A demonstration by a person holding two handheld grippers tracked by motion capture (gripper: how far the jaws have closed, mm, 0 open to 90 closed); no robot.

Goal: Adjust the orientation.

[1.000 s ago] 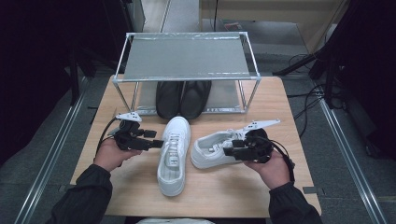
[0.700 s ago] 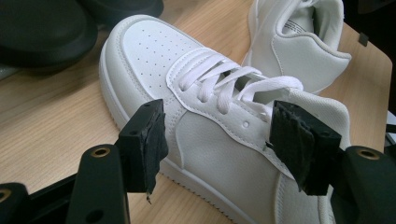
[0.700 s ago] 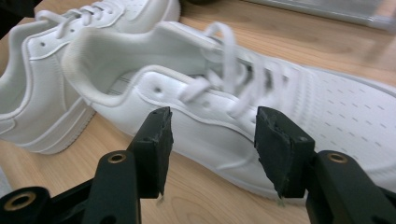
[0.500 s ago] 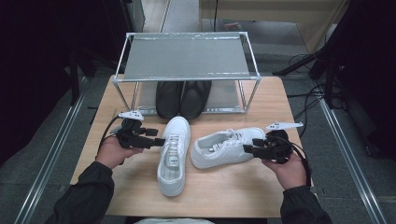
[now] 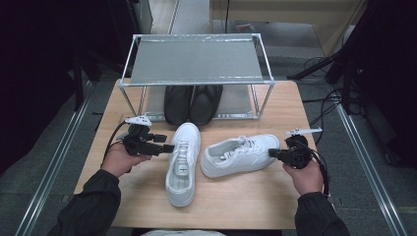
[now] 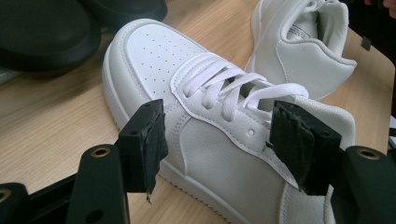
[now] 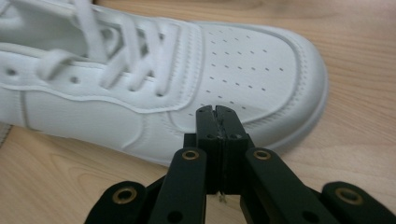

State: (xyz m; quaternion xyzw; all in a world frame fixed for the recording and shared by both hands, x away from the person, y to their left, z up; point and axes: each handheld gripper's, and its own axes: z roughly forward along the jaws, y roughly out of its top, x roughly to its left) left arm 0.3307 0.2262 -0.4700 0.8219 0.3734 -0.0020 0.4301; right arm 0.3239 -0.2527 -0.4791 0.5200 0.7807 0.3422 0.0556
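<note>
Two white sneakers lie on the wooden table [image 5: 246,201]. The left sneaker [image 5: 182,167] [image 6: 154,65] points toward the rack. The right sneaker [image 5: 241,155] [image 7: 243,60] lies crosswise with its toe to the right. My left gripper [image 5: 168,147] [image 6: 219,144] is open at the left sneaker's side, and its pads [image 6: 144,144] stand apart in front of the laces and collar. My right gripper [image 5: 271,153] [image 7: 215,112] is shut on nothing, its tips at the right sneaker's toe. Its jaws have just been closing with nothing between them.
A metal-framed rack [image 5: 196,59] with a grey top shelf stands at the table's far side. A pair of black shoes [image 5: 193,103] [image 6: 42,32] sits under it. Bare table lies in front of the sneakers and right of the right hand.
The right hand has slid right, from over the right sneaker's front to just past its toe, and its jaws have shut. The left hand and both sneakers have stayed put.
</note>
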